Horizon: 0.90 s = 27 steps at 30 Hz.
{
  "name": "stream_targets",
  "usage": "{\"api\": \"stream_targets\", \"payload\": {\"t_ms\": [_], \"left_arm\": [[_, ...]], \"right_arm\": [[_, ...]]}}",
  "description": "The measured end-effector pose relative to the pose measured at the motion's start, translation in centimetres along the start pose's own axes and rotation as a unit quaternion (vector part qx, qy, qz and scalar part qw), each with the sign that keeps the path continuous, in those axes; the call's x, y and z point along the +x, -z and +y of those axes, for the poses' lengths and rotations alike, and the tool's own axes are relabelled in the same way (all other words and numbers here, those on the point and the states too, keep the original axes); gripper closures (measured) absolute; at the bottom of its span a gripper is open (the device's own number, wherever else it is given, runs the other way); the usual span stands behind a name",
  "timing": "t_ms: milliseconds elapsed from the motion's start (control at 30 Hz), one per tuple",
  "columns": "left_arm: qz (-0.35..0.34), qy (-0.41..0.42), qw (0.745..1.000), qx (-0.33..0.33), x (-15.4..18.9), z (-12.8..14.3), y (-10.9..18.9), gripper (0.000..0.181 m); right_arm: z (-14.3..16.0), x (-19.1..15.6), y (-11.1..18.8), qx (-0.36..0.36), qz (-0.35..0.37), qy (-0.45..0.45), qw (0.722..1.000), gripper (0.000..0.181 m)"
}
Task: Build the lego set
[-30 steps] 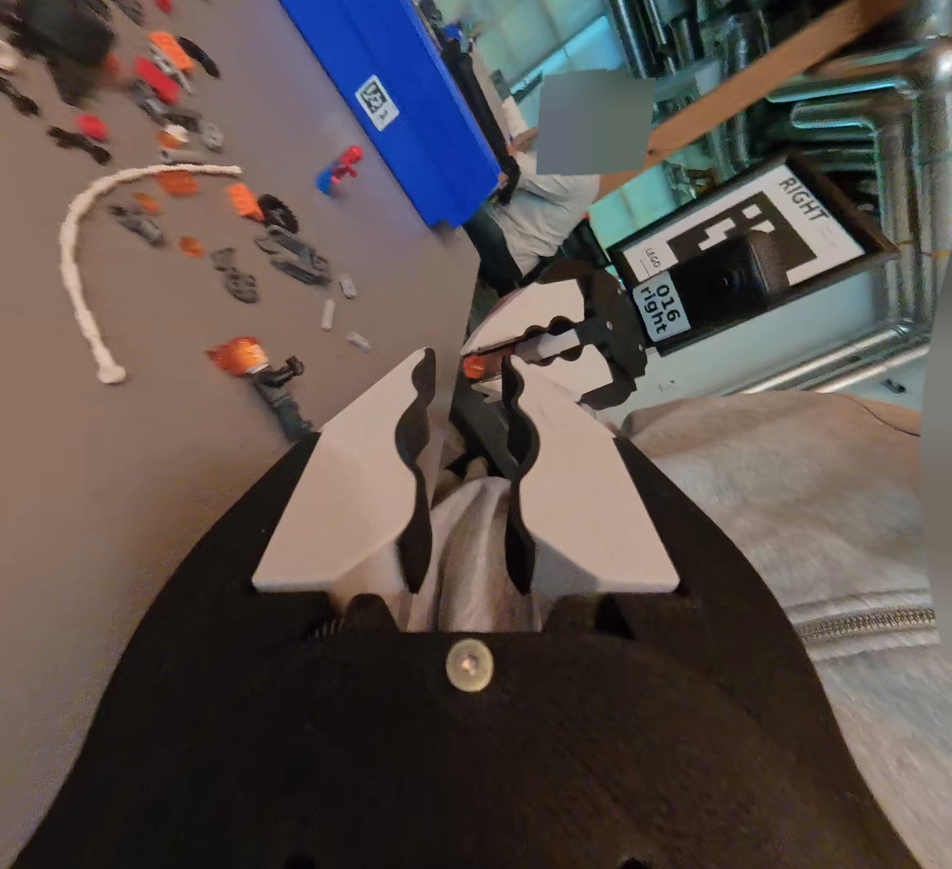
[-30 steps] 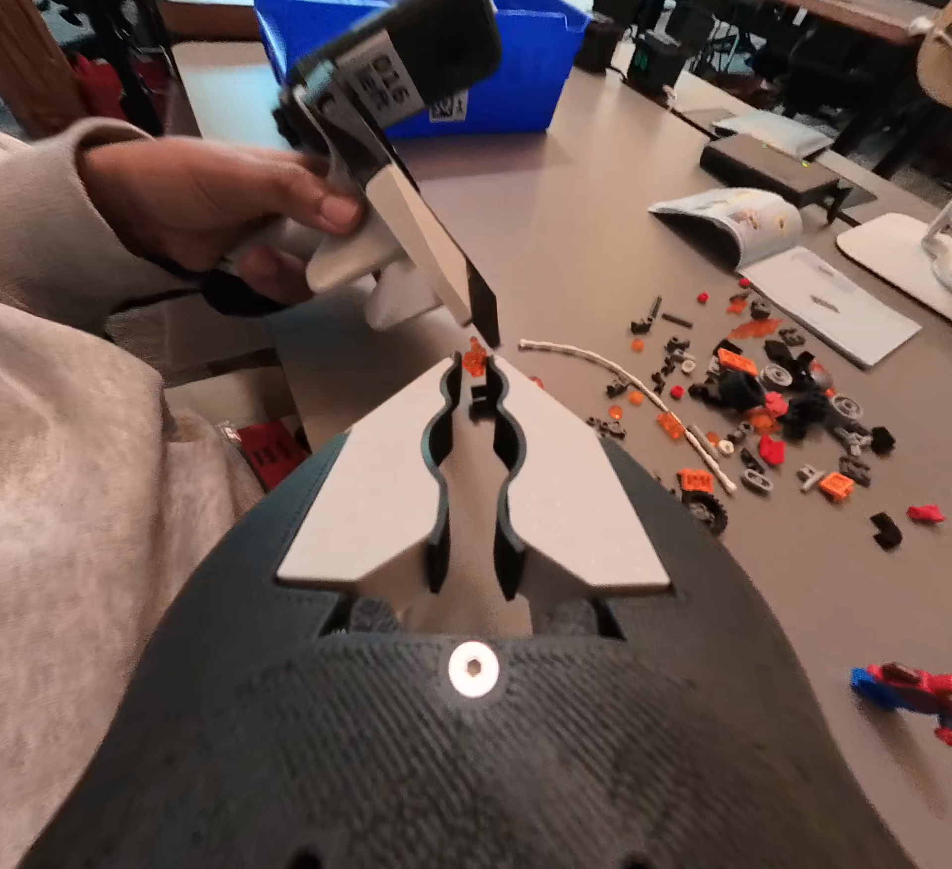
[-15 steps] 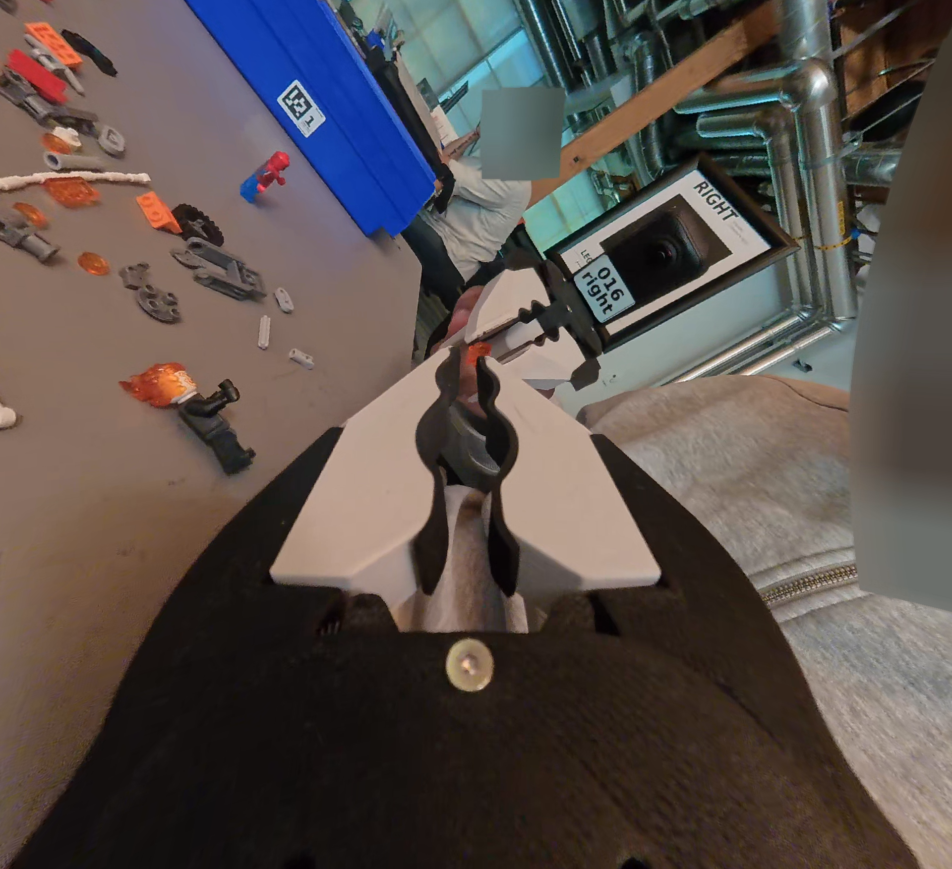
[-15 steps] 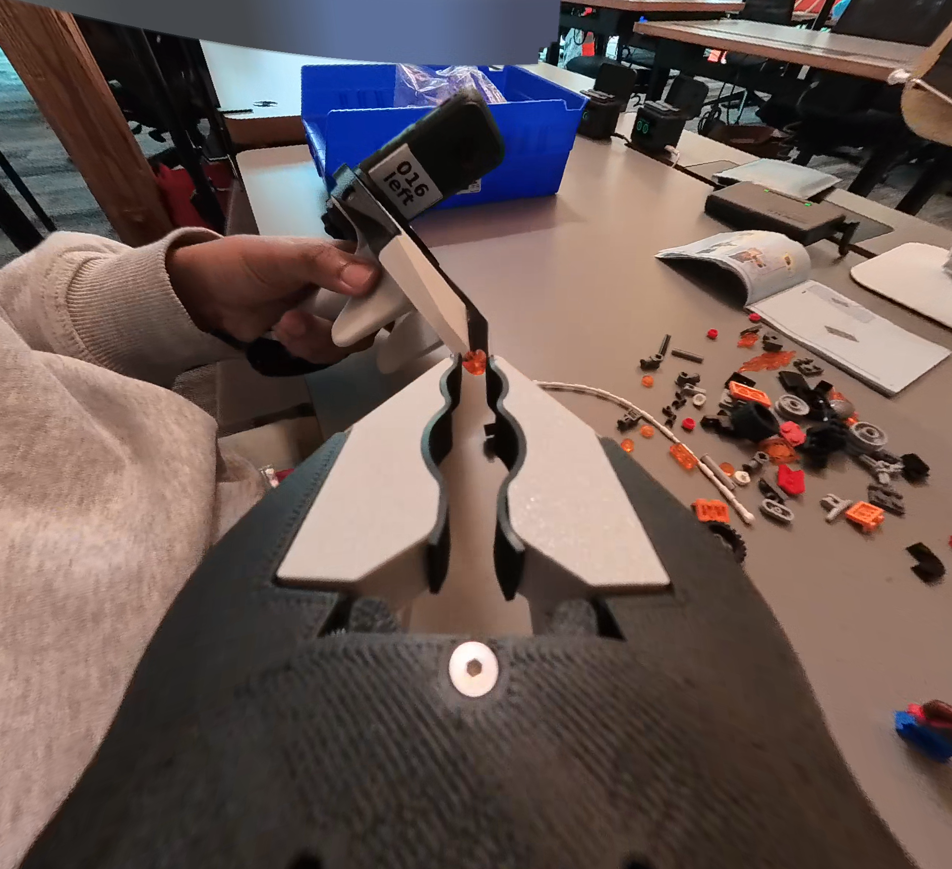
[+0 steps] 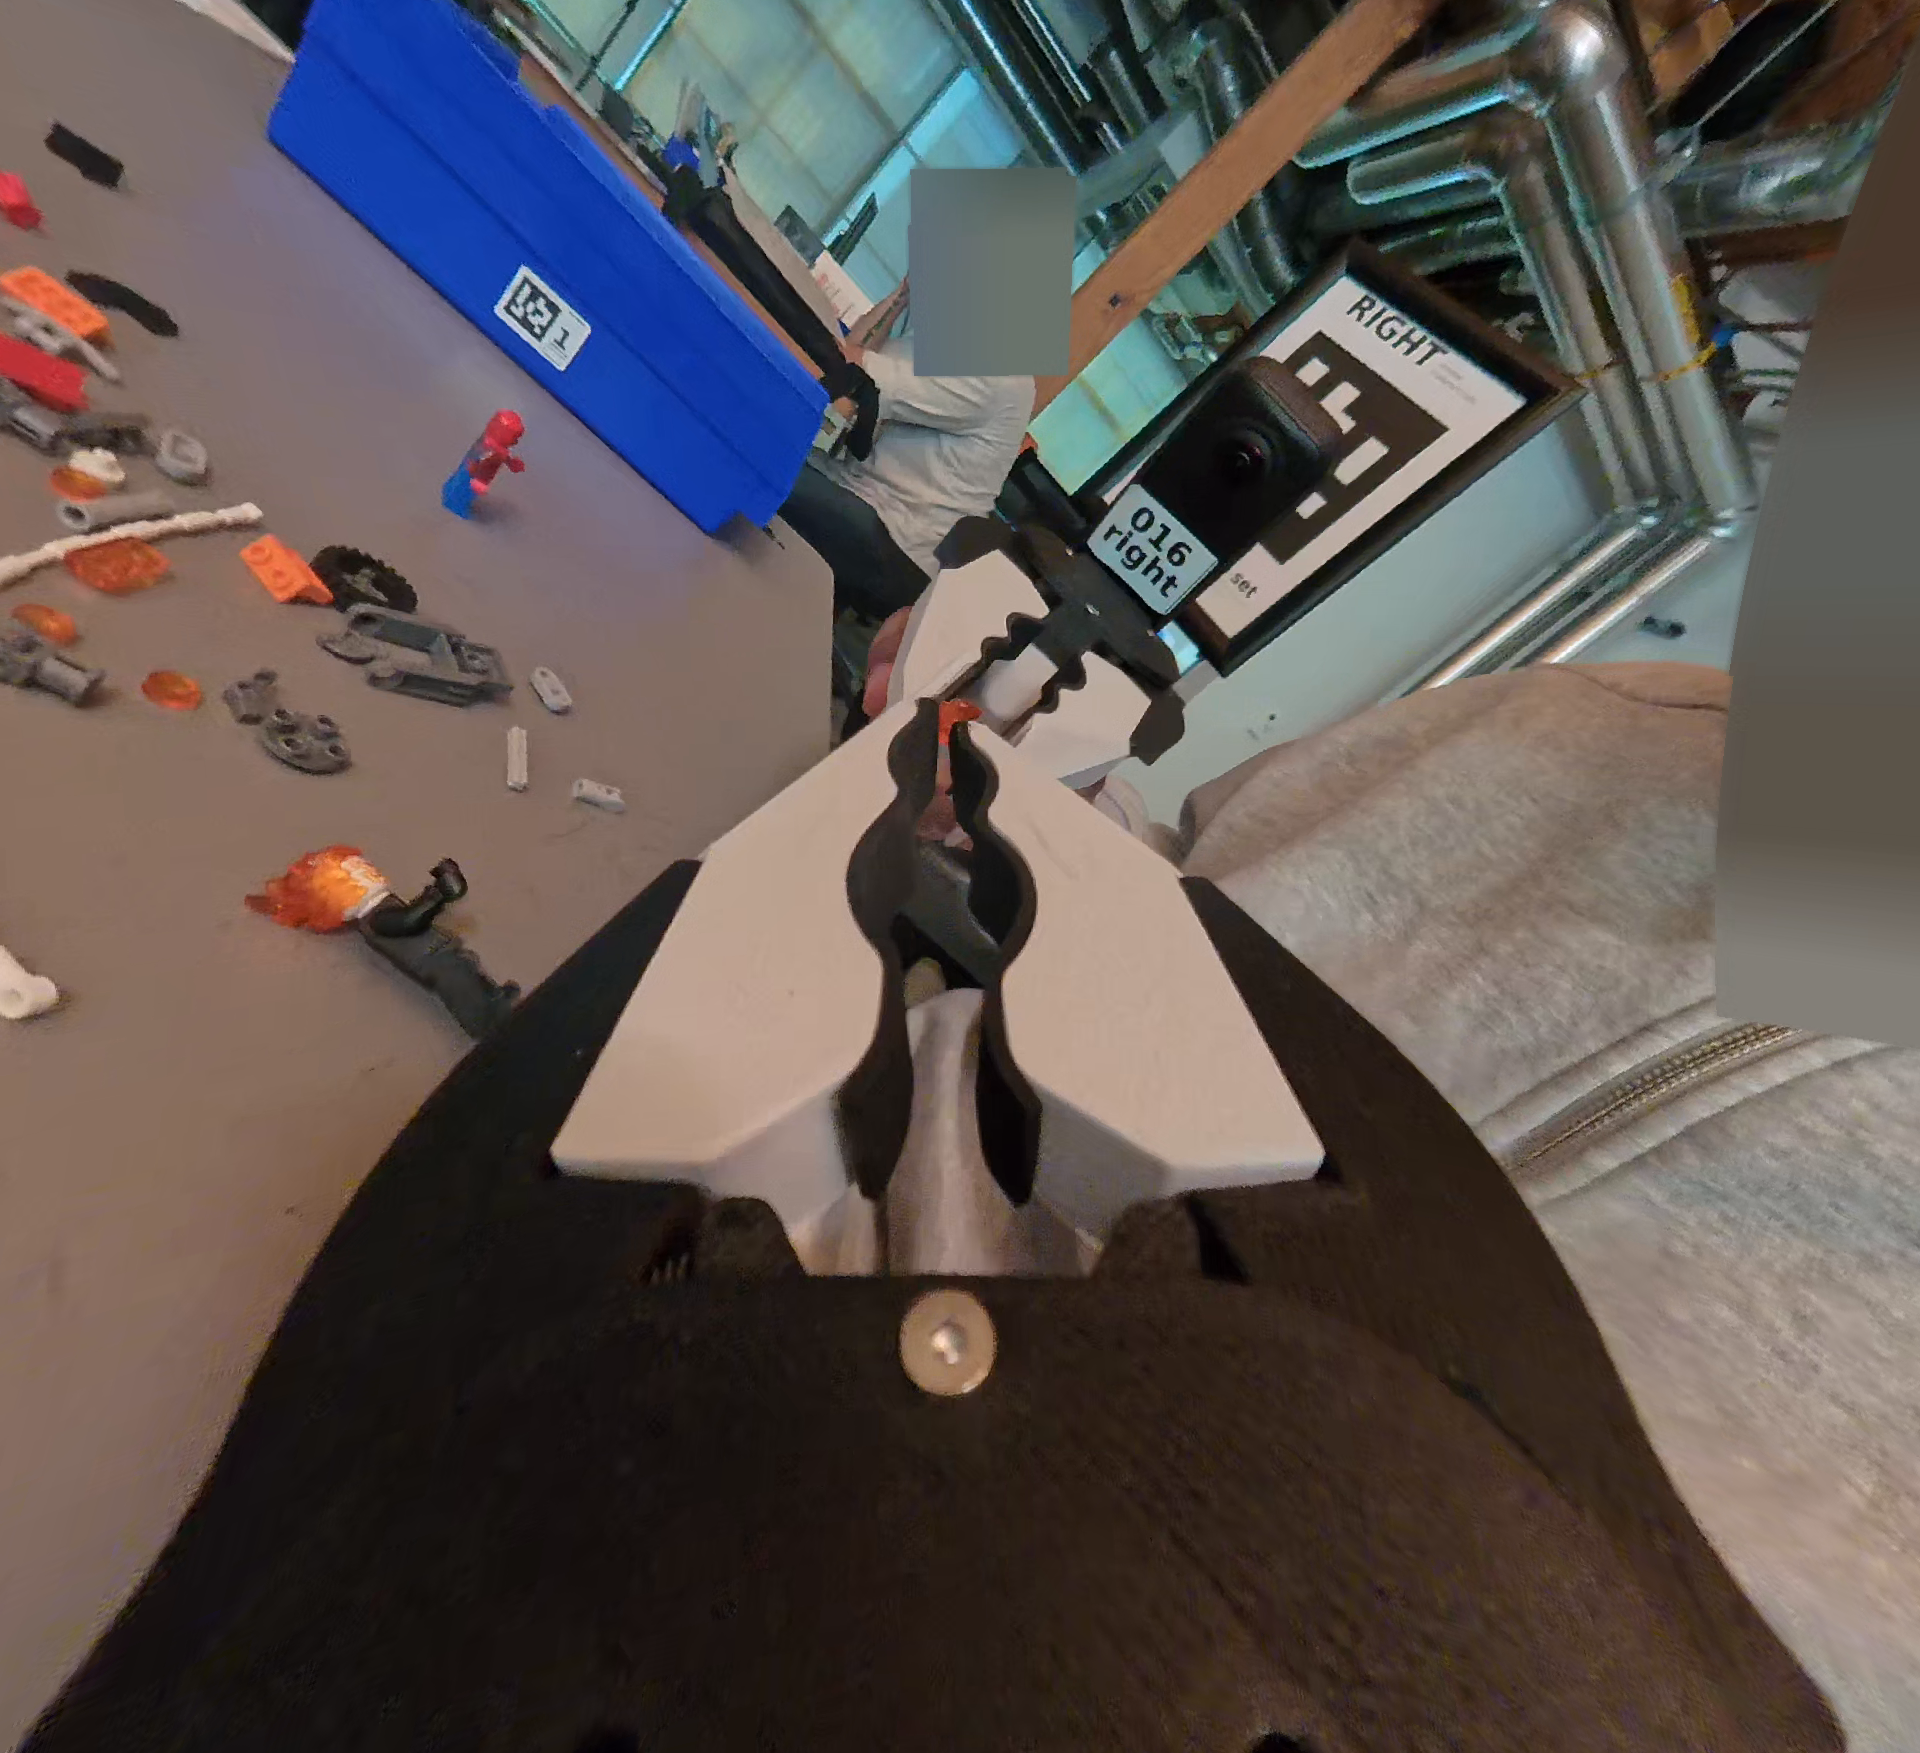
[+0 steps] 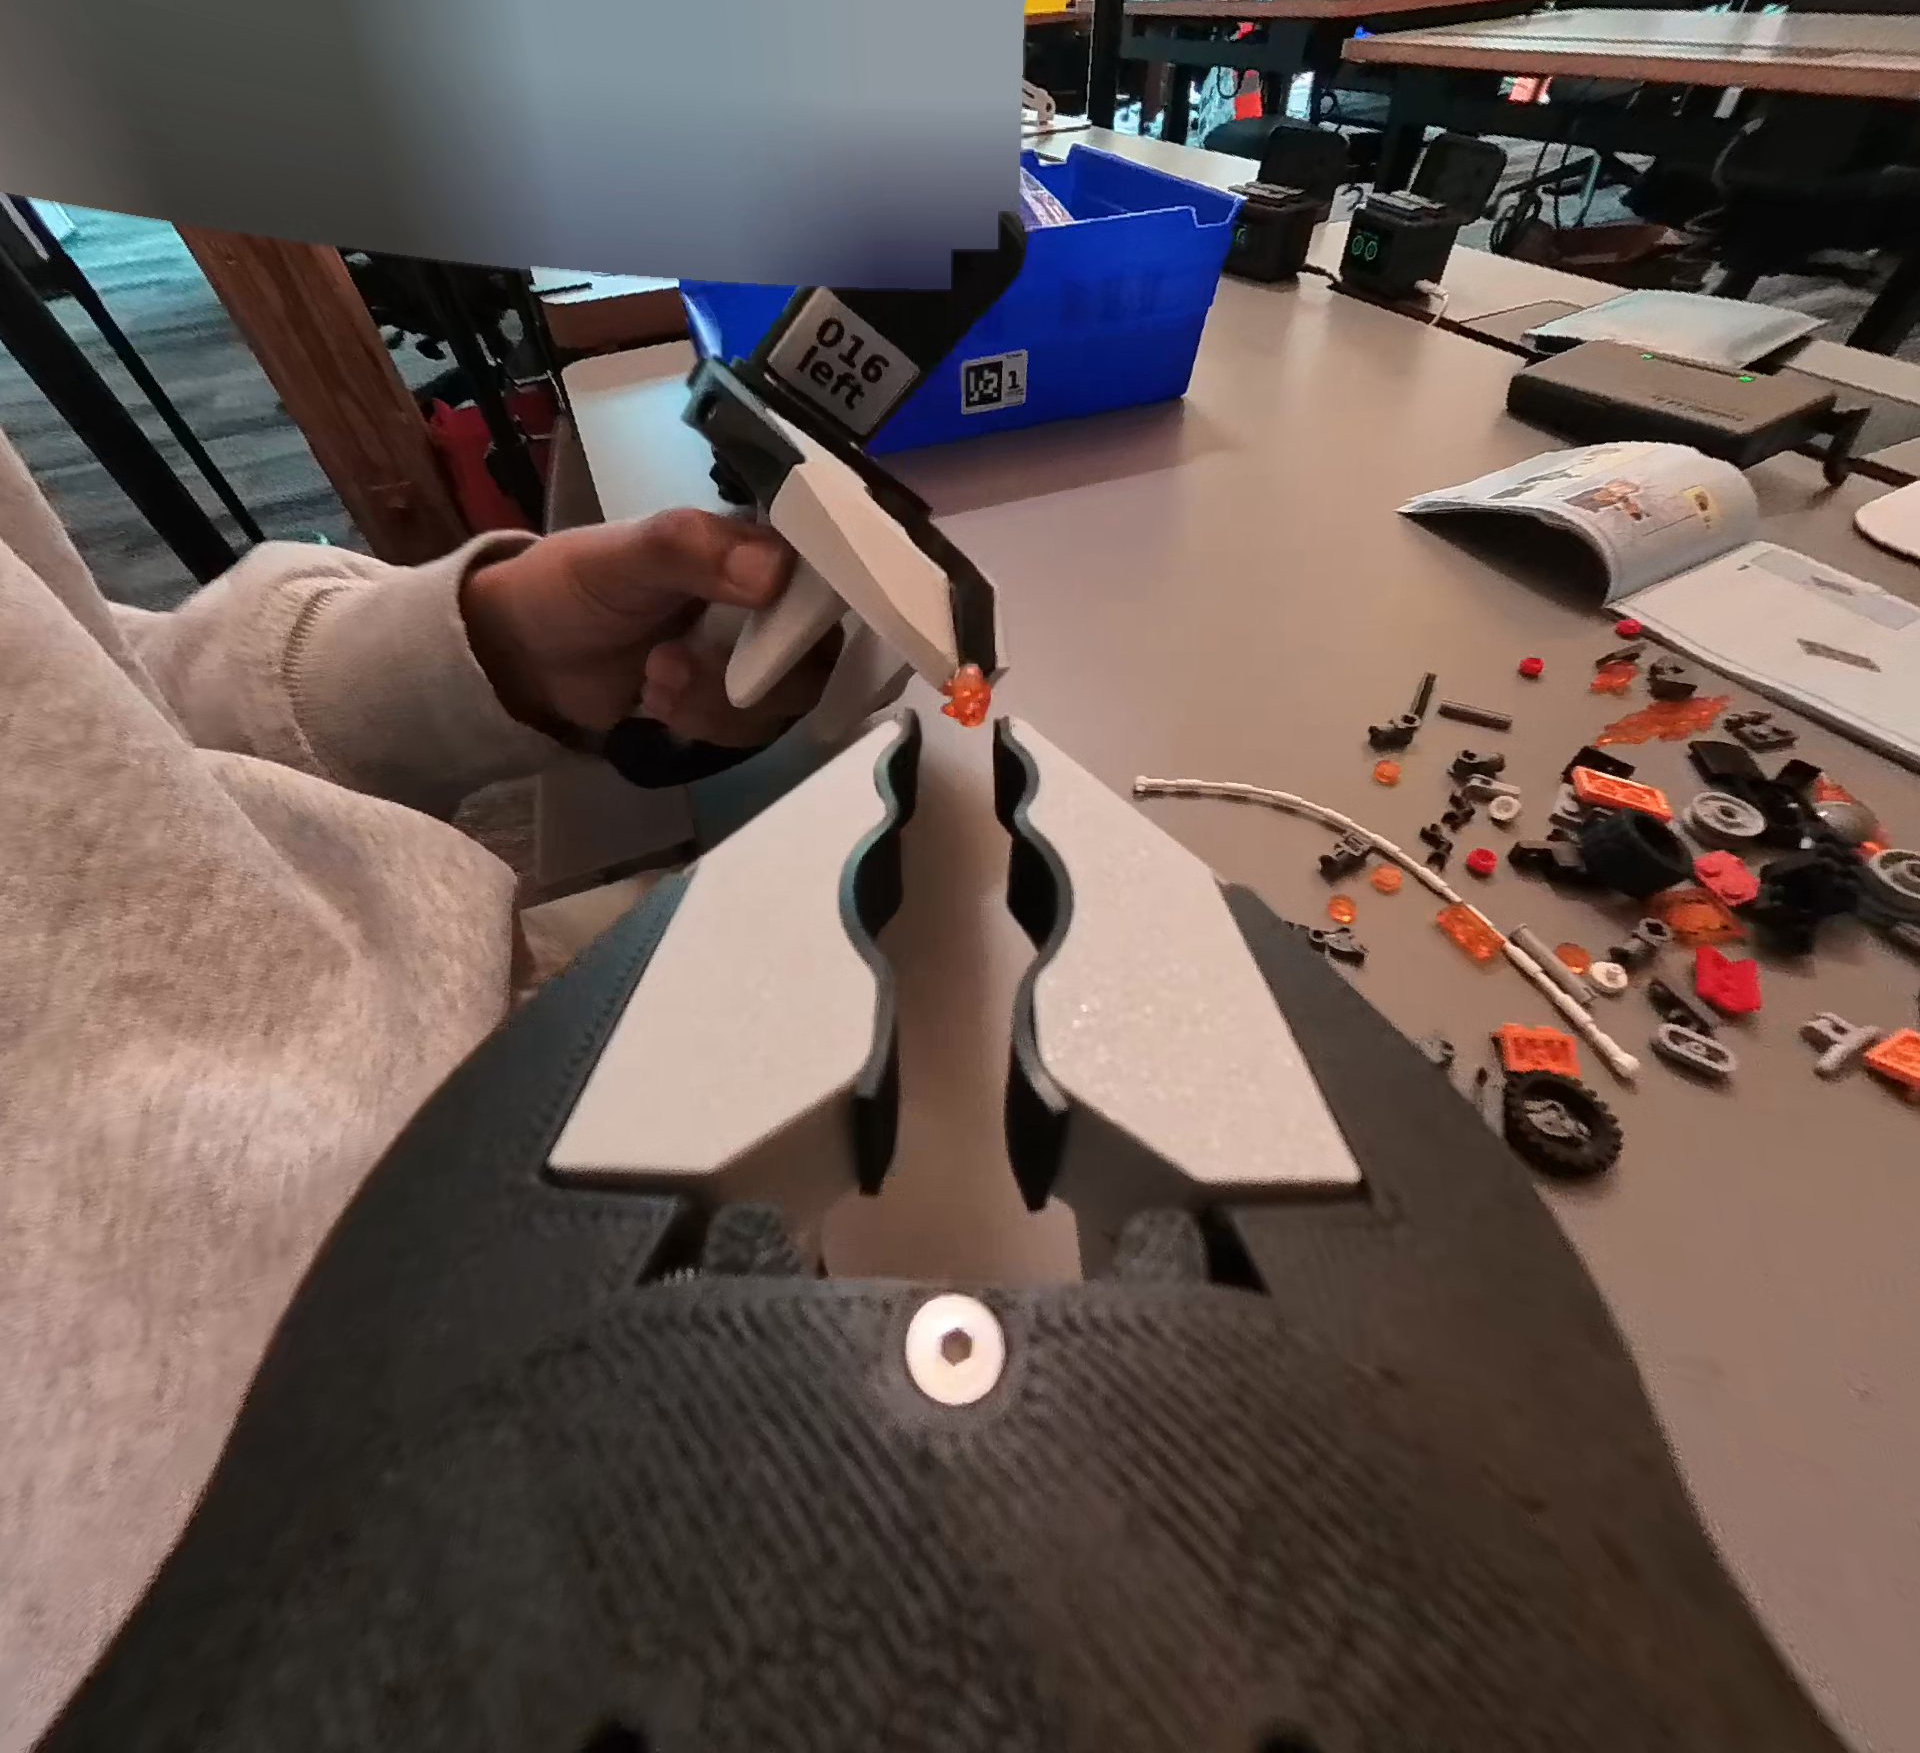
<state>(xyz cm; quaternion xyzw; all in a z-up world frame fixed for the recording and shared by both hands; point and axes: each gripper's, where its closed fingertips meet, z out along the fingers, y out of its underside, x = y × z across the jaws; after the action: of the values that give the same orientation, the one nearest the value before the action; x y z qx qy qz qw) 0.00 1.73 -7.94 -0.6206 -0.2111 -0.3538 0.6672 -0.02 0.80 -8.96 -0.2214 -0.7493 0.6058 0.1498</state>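
Note:
My left gripper (image 5: 940, 729) is shut on a small clear orange flame piece (image 5: 956, 716) at its fingertips, held in the air off the table's edge. The right wrist view shows that gripper (image 6: 975, 669) coming down from above with the orange piece (image 6: 966, 701) sticking out below its tips. My right gripper (image 6: 958, 729) is open and empty, its fingertips just below the orange piece and not touching it. It also shows in the left wrist view (image 5: 1013, 675), facing my left gripper.
Loose Lego parts (image 6: 1662, 862) are spread on the grey table (image 5: 208, 1132) with a white chain (image 6: 1382, 856), a tyre (image 6: 1562, 1124), a flame-headed minifigure (image 5: 416, 914) and a red-and-blue minifigure (image 5: 483, 462). A blue bin (image 6: 1101, 301) and a booklet (image 6: 1600, 508) lie farther back. The grippers are tip to tip, or close to it.
My left gripper closed on the orange piece that my right gripper held. My right gripper has opened and let it go. Both grippers have risen a little.

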Motion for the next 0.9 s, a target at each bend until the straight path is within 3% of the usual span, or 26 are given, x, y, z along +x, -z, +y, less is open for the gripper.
{"api": "stream_targets", "payload": {"t_ms": [100, 200, 333, 400, 533, 667, 900], "left_arm": [[-0.001, -0.044, 0.999, 0.009, 0.3, -0.3, 0.3, 0.181], [0.002, -0.127, 0.992, 0.010, 1.2, -0.3, 0.4, 0.181], [-0.025, -0.273, 0.961, -0.016, 2.5, 0.6, 0.0, 0.181], [-0.042, -0.314, 0.948, -0.024, 2.8, 0.8, -0.2, 0.181], [-0.057, -0.337, 0.939, -0.033, 2.7, 1.1, -0.5, 0.181], [-0.051, -0.331, 0.941, -0.036, 2.6, 1.2, -0.6, 0.181], [-0.054, -0.333, 0.940, -0.040, 2.5, 1.3, -0.6, 0.181]], "right_arm": [[-0.2, 0.1, 0.2, 0.011, -0.017, -0.049, 0.999, 0.159], [-0.5, 0.1, 0.5, 0.028, -0.073, -0.164, 0.983, 0.157], [-1.6, -1.0, 1.4, 0.057, -0.213, -0.361, 0.906, 0.164], [-2.1, -1.2, 1.8, 0.074, -0.260, -0.417, 0.868, 0.166], [-1.3, -1.8, 1.6, 0.053, -0.282, -0.451, 0.845, 0.158], [-1.7, -1.6, 1.9, 0.070, -0.292, -0.466, 0.832, 0.175], [-1.6, -1.8, 1.8, 0.067, -0.299, -0.474, 0.825, 0.174]]}}
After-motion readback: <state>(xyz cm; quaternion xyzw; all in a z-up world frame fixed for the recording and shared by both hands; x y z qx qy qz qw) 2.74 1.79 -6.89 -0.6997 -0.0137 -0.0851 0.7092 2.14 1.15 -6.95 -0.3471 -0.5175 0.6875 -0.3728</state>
